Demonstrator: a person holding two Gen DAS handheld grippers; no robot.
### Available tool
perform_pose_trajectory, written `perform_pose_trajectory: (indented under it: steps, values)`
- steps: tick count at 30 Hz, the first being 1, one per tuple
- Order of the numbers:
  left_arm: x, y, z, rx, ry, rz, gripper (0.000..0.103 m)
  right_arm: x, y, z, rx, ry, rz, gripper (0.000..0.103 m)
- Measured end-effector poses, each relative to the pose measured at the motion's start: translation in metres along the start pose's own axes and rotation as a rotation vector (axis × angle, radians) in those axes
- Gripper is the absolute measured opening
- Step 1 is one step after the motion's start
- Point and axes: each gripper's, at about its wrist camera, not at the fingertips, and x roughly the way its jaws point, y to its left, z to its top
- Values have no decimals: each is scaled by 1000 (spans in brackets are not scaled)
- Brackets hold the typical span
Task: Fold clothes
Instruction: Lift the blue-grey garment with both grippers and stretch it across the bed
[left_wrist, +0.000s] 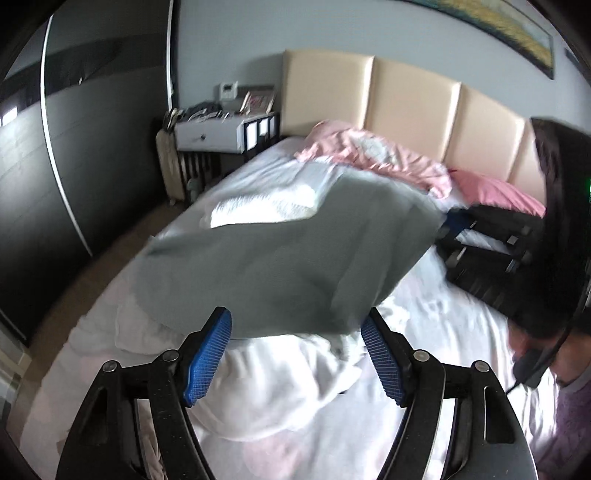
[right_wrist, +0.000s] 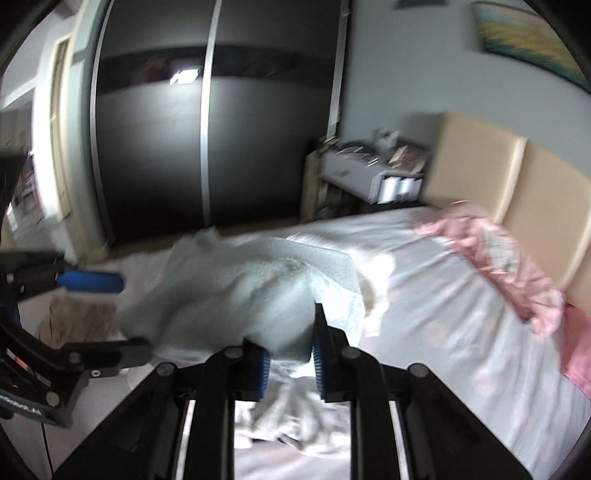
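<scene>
A grey towel-like cloth (left_wrist: 280, 258) is lifted off the white bed sheet (left_wrist: 443, 332) and hangs spread in the air. My right gripper (right_wrist: 290, 354) is shut on a bunched edge of this grey cloth (right_wrist: 236, 288), its blue pads pressing the fabric from both sides. My left gripper (left_wrist: 295, 321) stands open. The cloth's lower edge hangs between its blue fingertips (left_wrist: 218, 332), and the pads do not press on it. In the right wrist view the left gripper (right_wrist: 107, 314) shows at the left, jaws wide apart beside the cloth.
More white laundry (left_wrist: 280, 384) lies crumpled under the grippers. Pink bedding (left_wrist: 376, 155) and a pink pillow (left_wrist: 495, 192) lie by the beige headboard (left_wrist: 413, 99). A black bag (left_wrist: 491, 251) sits on the bed at right. A person's head (left_wrist: 554, 229) is close at right. Nightstand (left_wrist: 218, 133) and dark wardrobe (right_wrist: 207, 147) stand beyond.
</scene>
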Motion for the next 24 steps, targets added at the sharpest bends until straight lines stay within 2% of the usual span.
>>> perform_pose_trajectory:
  steps: [4, 7, 12, 16, 20, 21, 24]
  values:
    - [-26, -34, 3, 42, -19, -18, 75, -73, -38, 8, 64, -24, -105, 18]
    - [-45, -67, 4, 92, -37, -54, 75, -136, -68, -1, 104, -47, -226, 18]
    - [-61, -125, 0, 170, -29, -132, 75, -239, -129, -48, 204, -11, -405, 18]
    - [-57, -181, -7, 244, -5, -194, 75, -314, -182, -114, 320, 65, -558, 18]
    - [-45, -236, -13, 297, 27, -278, 75, -380, -236, -206, 457, 197, -679, 18]
    - [-41, -248, -14, 309, 35, -291, 75, -389, -249, -230, 497, 240, -689, 18]
    - [-23, -287, -19, 358, 62, -294, 75, -398, -281, -300, 651, 365, -646, 19]
